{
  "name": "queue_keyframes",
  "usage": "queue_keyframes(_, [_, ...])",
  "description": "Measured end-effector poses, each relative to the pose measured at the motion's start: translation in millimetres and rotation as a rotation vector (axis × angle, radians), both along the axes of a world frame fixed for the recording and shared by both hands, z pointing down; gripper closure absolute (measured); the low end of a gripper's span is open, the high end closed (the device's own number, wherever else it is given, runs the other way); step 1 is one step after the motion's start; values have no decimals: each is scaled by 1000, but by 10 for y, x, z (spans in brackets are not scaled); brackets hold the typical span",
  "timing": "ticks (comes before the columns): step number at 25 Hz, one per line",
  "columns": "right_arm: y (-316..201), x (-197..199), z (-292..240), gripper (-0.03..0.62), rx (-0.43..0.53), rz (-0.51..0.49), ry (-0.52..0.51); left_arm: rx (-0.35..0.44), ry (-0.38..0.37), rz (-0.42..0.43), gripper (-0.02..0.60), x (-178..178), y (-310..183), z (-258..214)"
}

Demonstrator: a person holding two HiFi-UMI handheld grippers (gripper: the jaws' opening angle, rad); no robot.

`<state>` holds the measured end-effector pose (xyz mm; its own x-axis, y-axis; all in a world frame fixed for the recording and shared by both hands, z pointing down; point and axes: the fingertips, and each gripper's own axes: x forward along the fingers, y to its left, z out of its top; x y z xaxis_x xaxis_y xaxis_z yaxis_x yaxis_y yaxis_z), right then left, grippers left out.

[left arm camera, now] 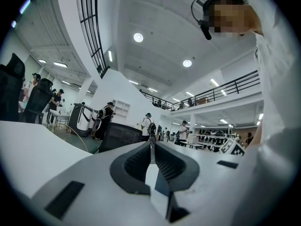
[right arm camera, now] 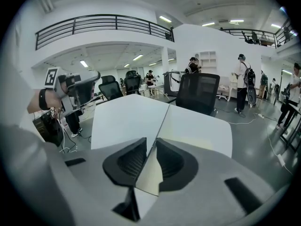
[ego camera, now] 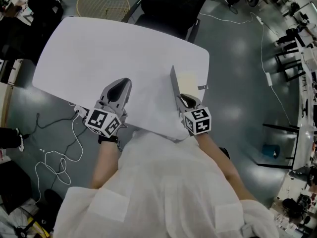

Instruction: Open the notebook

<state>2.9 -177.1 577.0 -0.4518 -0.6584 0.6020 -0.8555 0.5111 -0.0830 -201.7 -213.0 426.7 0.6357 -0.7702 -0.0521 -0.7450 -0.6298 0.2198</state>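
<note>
**Cables** (ego camera: 54, 157): loose on the floor, lower left of the head view, off the table.

**Table** (ego camera: 99, 48): white, rounded corners, fills the upper middle of the head view. Bare except for the notebook.

**Left gripper** (ego camera: 123, 85): at the near table edge, left of centre, well apart from the notebook. In its own view the left gripper (left arm camera: 151, 147) looks out over the room. Its fingers (left arm camera: 136, 164) are closed together with nothing between them.

**Cover** (ego camera: 174, 83): stands near upright on the notebook's left side. It shows as a thin edge-on line (right arm camera: 157, 126) in the right gripper view.

**Right gripper** (ego camera: 184, 100): at the table's near right, just behind the cover. Its fingers (right arm camera: 127, 161) are pinched on the cover's near edge, with only the sheet between them.

**Notebook** (ego camera: 189, 81): lies on the right part of the table, with a cream page showing to the right of the raised cover.

**Chair** (ego camera: 173, 6): dark, at the far side of the table.

**Step in hand**: judged as mid-opening, with the cover about halfway over.

**Next move**: the cover should probably be carried leftward in an arc about the spine and laid flat on the table. The grip needs to be light enough not to drag the notebook, and the pinch released once the cover is down.
</note>
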Motion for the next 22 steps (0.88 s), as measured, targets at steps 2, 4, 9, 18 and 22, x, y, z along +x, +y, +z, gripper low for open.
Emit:
queue_keyframes(2, [23,-94,11,520,-4,-26,-2,-1,-3,-4,554,-33,18,6])
queue_keyframes(4, [51,-178,33,512,-11,-55,-7,-2,-5,-9,554,-59,36,15])
queue_keyframes(9, [94,-398,68,500,-35,-112,-26,-4,-4,-23,554,-178,45,17])
queue_keyframes(18, [104,-623,88,500,-45,-148,-33,-2,1,-47,554,-365,66,23])
queue_keyframes(22, [92,-633,86,500,-43,-148,-28,-5,4,-55,554,-412,66,37])
